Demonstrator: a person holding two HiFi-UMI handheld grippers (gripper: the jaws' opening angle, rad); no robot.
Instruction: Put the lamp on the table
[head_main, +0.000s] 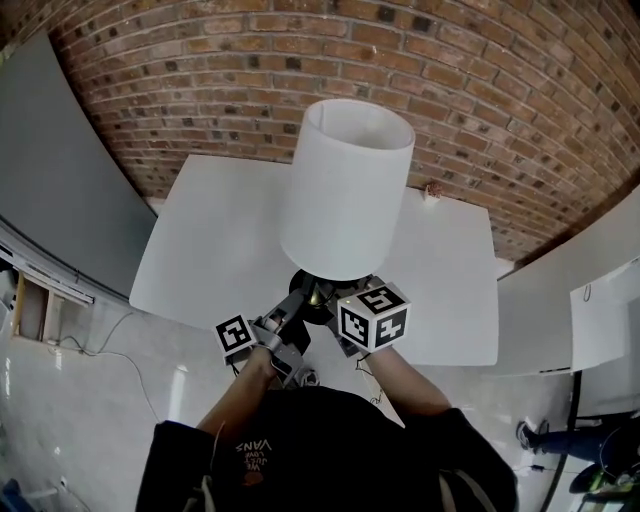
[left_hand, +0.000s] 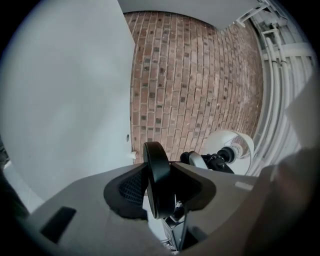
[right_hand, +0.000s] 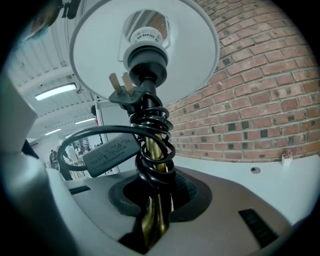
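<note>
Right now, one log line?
left gripper: shut on base | right gripper: shut on stem | lamp: upright, held clear of table
</note>
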